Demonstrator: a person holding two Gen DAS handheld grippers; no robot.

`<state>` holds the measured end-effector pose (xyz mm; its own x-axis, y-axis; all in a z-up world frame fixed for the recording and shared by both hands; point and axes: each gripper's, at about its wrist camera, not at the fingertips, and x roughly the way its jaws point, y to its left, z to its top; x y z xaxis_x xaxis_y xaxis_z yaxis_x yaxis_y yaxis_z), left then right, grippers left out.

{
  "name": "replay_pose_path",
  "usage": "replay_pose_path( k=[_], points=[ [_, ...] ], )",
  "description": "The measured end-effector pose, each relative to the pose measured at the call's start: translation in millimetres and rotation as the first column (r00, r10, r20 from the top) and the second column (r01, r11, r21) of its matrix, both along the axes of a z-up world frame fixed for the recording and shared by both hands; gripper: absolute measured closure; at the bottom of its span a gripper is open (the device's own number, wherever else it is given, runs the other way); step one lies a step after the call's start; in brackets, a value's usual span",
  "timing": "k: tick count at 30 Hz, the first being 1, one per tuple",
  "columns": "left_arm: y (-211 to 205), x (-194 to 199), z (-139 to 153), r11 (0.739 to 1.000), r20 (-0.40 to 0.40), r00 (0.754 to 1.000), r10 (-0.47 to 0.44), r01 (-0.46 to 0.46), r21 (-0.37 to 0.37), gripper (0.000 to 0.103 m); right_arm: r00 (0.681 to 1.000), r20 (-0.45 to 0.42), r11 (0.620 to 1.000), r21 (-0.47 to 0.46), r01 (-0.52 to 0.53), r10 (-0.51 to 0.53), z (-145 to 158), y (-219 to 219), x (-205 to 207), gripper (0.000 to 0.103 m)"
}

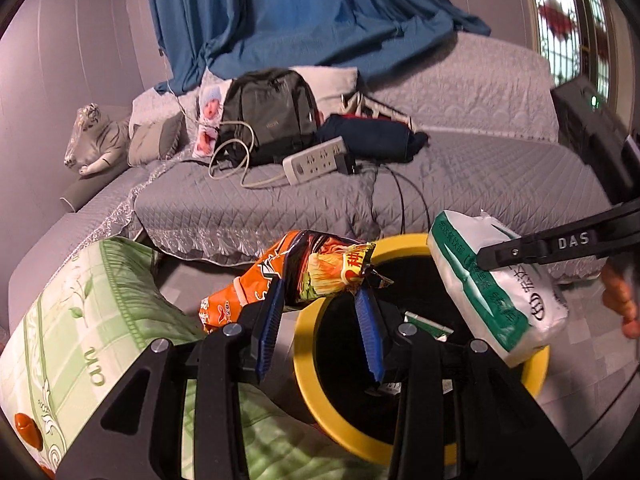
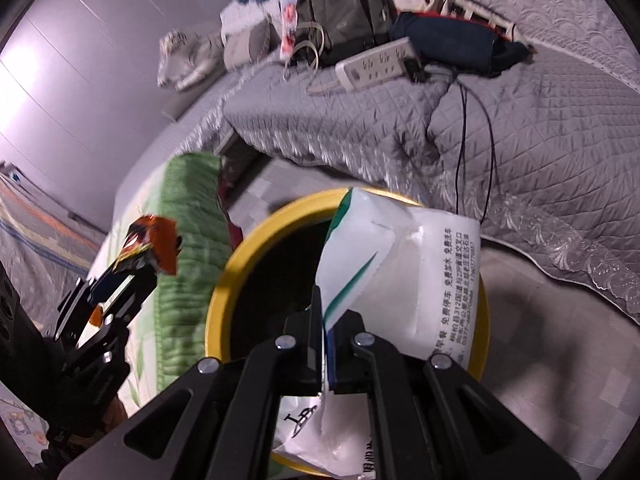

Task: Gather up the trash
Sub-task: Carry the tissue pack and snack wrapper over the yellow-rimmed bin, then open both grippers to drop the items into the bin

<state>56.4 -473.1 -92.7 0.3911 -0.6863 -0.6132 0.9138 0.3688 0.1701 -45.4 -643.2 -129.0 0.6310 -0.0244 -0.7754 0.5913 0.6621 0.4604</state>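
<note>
My left gripper (image 1: 320,292) is shut on an orange snack wrapper (image 1: 304,276), held crosswise between the blue pads just over the left rim of a yellow-rimmed black bin (image 1: 308,392). My right gripper (image 2: 325,320) is shut on the edge of a white and green tissue pack (image 2: 404,276), which hangs over the same bin (image 2: 218,312). In the left wrist view that tissue pack (image 1: 492,280) sits at the right above the bin, pinched by the right gripper's fingers (image 1: 520,250). The right wrist view shows the left gripper (image 2: 138,270) with the wrapper (image 2: 150,248) at the left.
A grey quilted sofa (image 1: 460,184) stands behind the bin, carrying a dark backpack (image 1: 268,120), a white power strip (image 1: 316,158), cables and dark clothes. A green patterned cushion (image 1: 80,320) lies left of the bin. A scrap lies inside the bin (image 1: 426,322). A hand (image 1: 620,296) shows at the right.
</note>
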Motion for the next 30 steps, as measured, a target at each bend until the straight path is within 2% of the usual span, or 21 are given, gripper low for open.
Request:
replay_pose_path(
  k=[4, 7, 9, 12, 14, 16, 20, 24, 30],
  points=[
    [-19, 6, -15, 0.999, -0.028, 1.0, 0.007, -0.006, 0.044, 0.067, 0.996, -0.075, 0.998, 0.027, -0.049, 0.051, -10, -7, 19, 0.102],
    [-25, 10, -25, 0.998, -0.072, 0.997, 0.015, -0.011, 0.056, 0.066, 0.99, -0.126, 0.998, 0.007, -0.064, 0.064, -12, -9, 29, 0.102],
    [-26, 12, -28, 0.998, -0.092, 0.996, 0.017, -0.012, 0.055, 0.06, 0.988, -0.14, 0.998, -0.001, -0.067, 0.067, -11, -9, 31, 0.101],
    [-21, 13, -27, 0.999, -0.105, 0.994, 0.022, -0.018, 0.035, 0.046, 0.988, -0.147, 0.999, 0.0, -0.053, 0.052, -7, -11, 31, 0.098],
    [-16, 15, -22, 0.999, -0.105, 0.994, 0.037, -0.036, 0.01, 0.034, 0.987, -0.154, 0.999, -0.001, -0.036, 0.035, -5, -13, 28, 0.089],
    [-11, 19, -18, 0.999, -0.122, 0.991, 0.049, -0.051, -0.009, 0.029, 0.989, -0.149, 1.0, 0.013, -0.004, 0.006, -2, -18, 22, 0.053],
    [-3, 25, -9, 0.997, -0.162, 0.985, 0.052, -0.059, -0.043, 0.029, 0.992, -0.121, 0.999, 0.001, 0.032, -0.032, 8, -19, 12, 0.052],
    [6, 19, 2, 0.996, -0.152, 0.988, 0.034, -0.046, -0.08, 0.029, 0.995, -0.082, 0.998, -0.017, 0.055, -0.056, 22, -14, 0, 0.052],
    [37, 17, 32, 0.982, -0.172, 0.985, -0.003, -0.029, -0.184, 0.029, 0.998, -0.013, 0.997, -0.056, 0.062, -0.063, 51, 9, -18, 0.052]
  ],
)
